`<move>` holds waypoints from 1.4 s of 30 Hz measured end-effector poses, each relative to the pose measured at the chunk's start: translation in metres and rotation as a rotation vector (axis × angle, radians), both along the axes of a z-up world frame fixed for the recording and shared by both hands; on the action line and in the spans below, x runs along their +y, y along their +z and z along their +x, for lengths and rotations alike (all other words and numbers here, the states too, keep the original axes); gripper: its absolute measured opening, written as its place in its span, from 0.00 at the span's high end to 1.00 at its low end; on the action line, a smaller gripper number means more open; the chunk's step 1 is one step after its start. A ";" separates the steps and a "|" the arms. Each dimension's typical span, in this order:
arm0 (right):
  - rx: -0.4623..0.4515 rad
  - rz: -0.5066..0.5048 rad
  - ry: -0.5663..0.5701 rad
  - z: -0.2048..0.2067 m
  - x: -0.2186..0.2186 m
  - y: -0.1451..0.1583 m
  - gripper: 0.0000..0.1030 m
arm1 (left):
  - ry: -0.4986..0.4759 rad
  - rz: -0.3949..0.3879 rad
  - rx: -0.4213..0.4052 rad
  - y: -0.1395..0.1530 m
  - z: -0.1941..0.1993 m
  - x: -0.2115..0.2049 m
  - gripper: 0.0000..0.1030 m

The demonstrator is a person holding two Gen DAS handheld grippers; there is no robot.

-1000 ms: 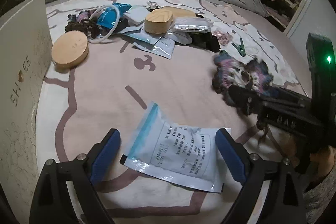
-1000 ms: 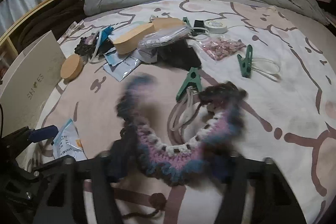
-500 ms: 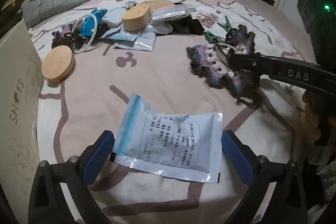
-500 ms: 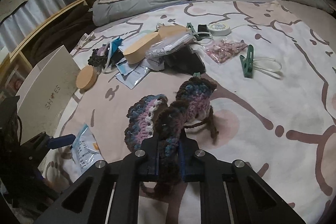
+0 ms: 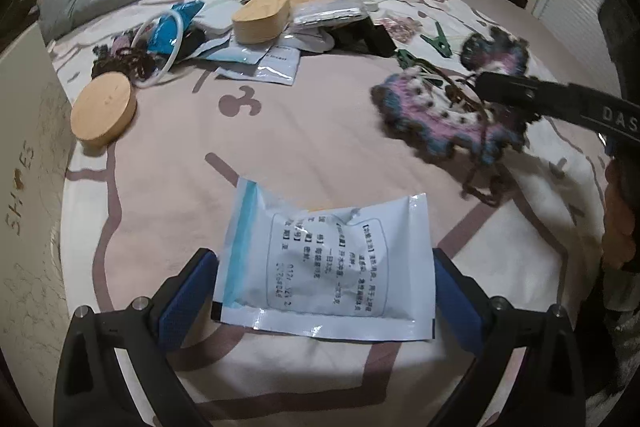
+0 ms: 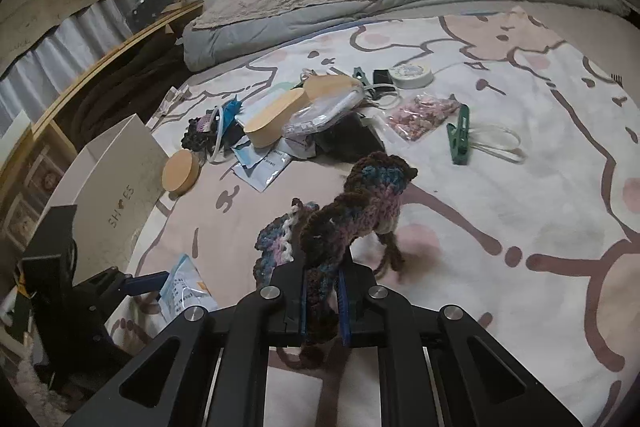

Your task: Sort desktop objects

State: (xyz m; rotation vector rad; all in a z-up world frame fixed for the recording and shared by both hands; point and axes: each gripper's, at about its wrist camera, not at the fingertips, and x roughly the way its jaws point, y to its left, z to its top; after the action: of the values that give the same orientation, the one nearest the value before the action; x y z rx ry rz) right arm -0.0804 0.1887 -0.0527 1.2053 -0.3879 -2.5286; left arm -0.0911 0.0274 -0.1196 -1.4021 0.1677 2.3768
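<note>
On the bed cover, my left gripper (image 5: 320, 291) stood wide apart around a white sachet (image 5: 326, 267) lying flat, pads clear of its edges. My right gripper (image 6: 324, 301) was clamped on a crocheted piece (image 6: 352, 211), lifted off the cover. Beyond lay a clutter pile: wooden lids (image 5: 103, 115), pouches, green clips (image 6: 460, 139).

Colours of the sorted objects
Crocheted piece (image 6: 372, 195) was pink, blue and brown; sachet (image 5: 324, 263) white with a light-blue edge; bedspread (image 5: 304, 147) pink-and-cream cartoon print.
</note>
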 end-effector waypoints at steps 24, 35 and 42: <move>0.103 0.181 0.005 0.006 0.030 0.008 0.20 | 0.148 0.099 -0.001 0.007 -0.004 -0.021 0.25; 0.052 0.358 0.111 -0.003 -0.010 -0.018 0.05 | 0.155 0.087 0.012 0.007 -0.003 -0.020 0.25; 0.028 0.453 0.105 -0.015 -0.019 -0.032 0.10 | 0.158 0.090 0.011 0.007 -0.003 -0.020 0.25</move>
State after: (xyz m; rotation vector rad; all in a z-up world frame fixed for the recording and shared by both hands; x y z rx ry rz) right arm -0.0958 0.1700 -0.0845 1.2953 0.2657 -2.6156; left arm -0.0937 0.0074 -0.1127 -1.4079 -0.0492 2.4851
